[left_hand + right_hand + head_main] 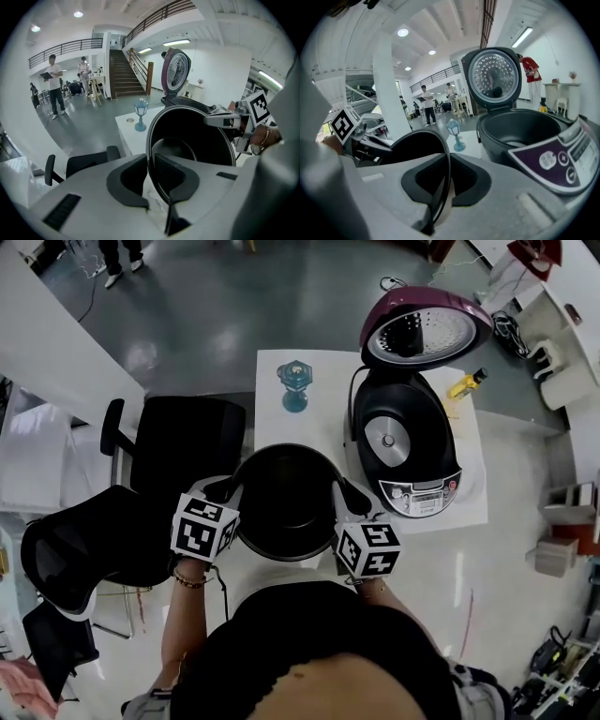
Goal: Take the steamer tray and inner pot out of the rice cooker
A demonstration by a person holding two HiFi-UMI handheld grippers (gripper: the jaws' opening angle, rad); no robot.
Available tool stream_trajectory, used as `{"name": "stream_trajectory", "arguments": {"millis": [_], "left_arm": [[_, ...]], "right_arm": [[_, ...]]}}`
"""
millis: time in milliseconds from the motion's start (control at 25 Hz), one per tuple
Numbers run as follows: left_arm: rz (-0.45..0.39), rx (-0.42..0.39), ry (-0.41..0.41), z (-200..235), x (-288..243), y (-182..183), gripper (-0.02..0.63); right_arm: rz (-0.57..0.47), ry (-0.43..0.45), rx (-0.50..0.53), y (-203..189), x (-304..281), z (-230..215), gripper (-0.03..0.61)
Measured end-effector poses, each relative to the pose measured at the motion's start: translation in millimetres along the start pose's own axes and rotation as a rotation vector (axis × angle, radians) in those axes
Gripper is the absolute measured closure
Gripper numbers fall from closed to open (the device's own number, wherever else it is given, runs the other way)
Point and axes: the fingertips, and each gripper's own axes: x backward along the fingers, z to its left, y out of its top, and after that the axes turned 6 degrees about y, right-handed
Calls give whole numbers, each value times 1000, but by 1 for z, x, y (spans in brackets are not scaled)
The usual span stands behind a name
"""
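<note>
Gripping the inner pot (286,498) from both sides, clear of the rice cooker (408,442) and just left of it, over the near edge of the white table (281,381). Round and deep, dark metal, smooth with a dull sheen inside, thin rim all the way round. Pinched on that rim at one side by the left gripper (228,491), one jaw inside the wall, one outside. Same on the opposite side with the right gripper (349,498), closed tight on the thin edge.

Over to the cooker: glossy black oval body, open well with a silvery disc at the bottom, maroon domed lid (427,334) standing upright, perforated metal plate on its underside. Behind the pot, a blue glass goblet (295,385), standing free. Beyond the cooker, a small yellow bottle (466,383). Off the table's left, black office chairs (183,442) crowding in close.
</note>
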Motion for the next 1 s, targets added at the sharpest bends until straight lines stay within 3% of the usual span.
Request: {"name": "stream_trajectory", "arguments": {"millis": [600,1000], "left_arm": [[94,-115,-142,5,-79,14,566],[79,-123,-180,5,-100,24,566]], "right_arm": [[89,-146,-222,-45,-30,-41,548],[86,-173,-268,-53,-41,-55,548]]}}
